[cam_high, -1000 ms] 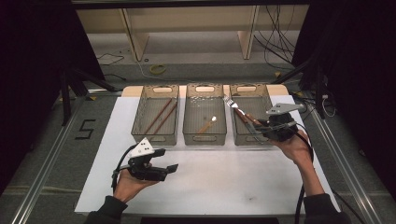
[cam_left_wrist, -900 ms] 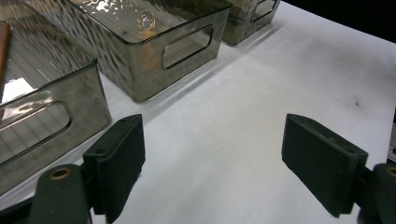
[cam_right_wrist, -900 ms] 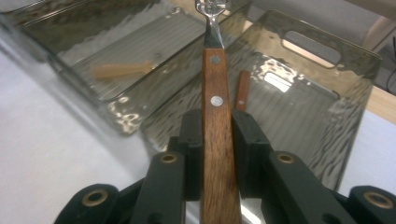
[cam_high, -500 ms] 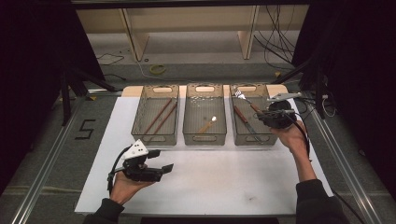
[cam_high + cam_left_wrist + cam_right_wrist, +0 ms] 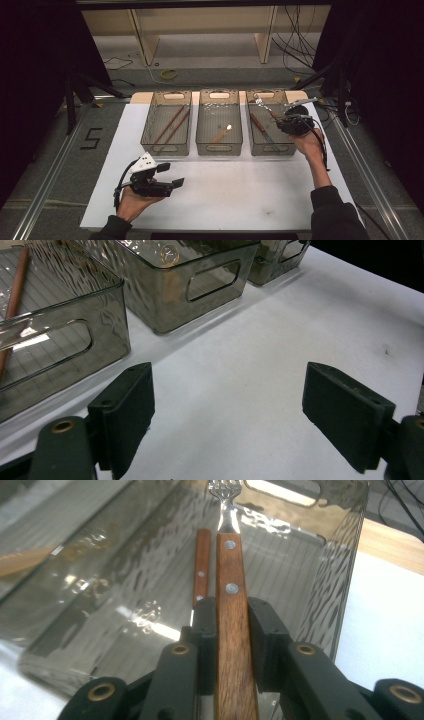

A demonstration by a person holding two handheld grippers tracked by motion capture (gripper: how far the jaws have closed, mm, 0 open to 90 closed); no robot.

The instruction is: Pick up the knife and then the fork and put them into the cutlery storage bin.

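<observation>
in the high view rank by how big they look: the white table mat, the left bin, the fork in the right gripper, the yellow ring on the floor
1. white table mat
2. left bin
3. fork, held in the right gripper
4. yellow ring

The fork and ring look close in size, and the ring lies farther from the camera, so their order is unsure.

Three bins stand side by side across the table's (image 5: 235, 195) far half. Right bin (image 5: 256, 145): open top; a knife (image 5: 261, 130) lies on its floor. Near half: bare sheet, free passage between the bins and the near edge.
</observation>
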